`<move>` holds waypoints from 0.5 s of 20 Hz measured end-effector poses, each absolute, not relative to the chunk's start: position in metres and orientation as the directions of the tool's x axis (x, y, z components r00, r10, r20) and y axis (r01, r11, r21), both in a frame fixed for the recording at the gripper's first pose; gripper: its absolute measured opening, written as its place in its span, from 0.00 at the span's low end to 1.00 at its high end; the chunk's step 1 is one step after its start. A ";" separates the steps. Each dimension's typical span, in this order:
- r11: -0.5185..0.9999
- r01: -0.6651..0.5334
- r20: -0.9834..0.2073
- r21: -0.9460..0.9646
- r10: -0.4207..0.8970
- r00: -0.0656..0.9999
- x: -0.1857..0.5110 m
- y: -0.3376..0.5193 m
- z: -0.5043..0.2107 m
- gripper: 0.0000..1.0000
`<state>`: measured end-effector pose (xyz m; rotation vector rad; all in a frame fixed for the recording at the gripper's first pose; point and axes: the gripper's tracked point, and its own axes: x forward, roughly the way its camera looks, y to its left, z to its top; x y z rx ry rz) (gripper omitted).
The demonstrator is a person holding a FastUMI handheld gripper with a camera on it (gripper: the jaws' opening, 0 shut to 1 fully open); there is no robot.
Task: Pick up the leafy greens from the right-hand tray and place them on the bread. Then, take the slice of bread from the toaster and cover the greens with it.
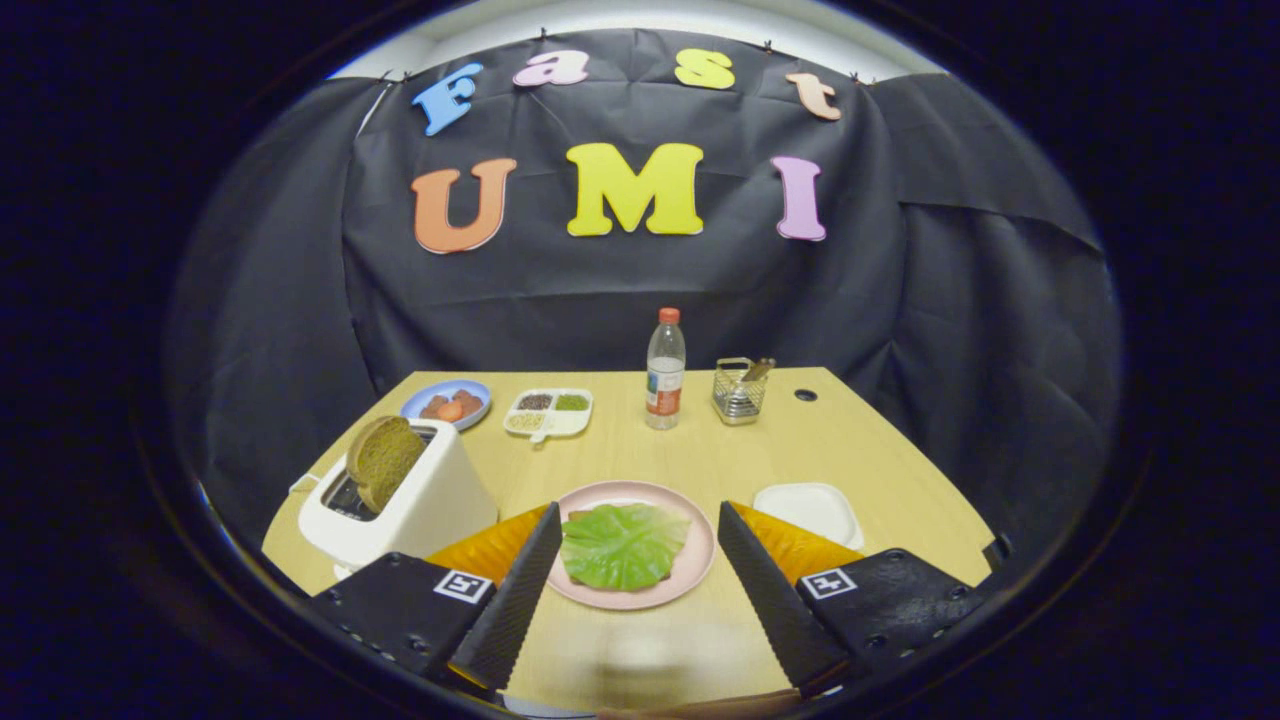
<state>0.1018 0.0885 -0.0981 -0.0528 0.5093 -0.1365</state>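
Note:
The leafy greens (pixel 622 545) lie on a slice of bread on a pink plate (pixel 699 560), between and just ahead of my fingertips. The bread is almost wholly covered; a brown edge peeks out at the greens' rim. My gripper (pixel 640 535) is open and holds nothing, its fingers (pixel 520 590) standing either side of the plate. To the left stands a white toaster (pixel 420 505) with brown bread slices (pixel 382 460) sticking up from its slot. A white tray (pixel 812 510) sits right of the plate, behind the right finger, with nothing on it.
At the back of the wooden table (pixel 700 455) stand a water bottle (pixel 665 370), a wire holder (pixel 740 390), a white divided tray of grains (pixel 549 411) and a blue plate of food (pixel 448 403). A cable hole (pixel 805 394) lies at the far right.

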 end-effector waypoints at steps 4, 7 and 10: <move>0.997 0.070 -0.463 -0.035 -0.078 0.883 0.090 0.128 -0.069 0.96; 0.998 0.045 -0.432 -0.053 -0.063 0.900 0.088 0.150 -0.055 0.96; 0.999 0.005 -0.443 -0.034 -0.019 0.897 0.091 0.181 -0.051 0.96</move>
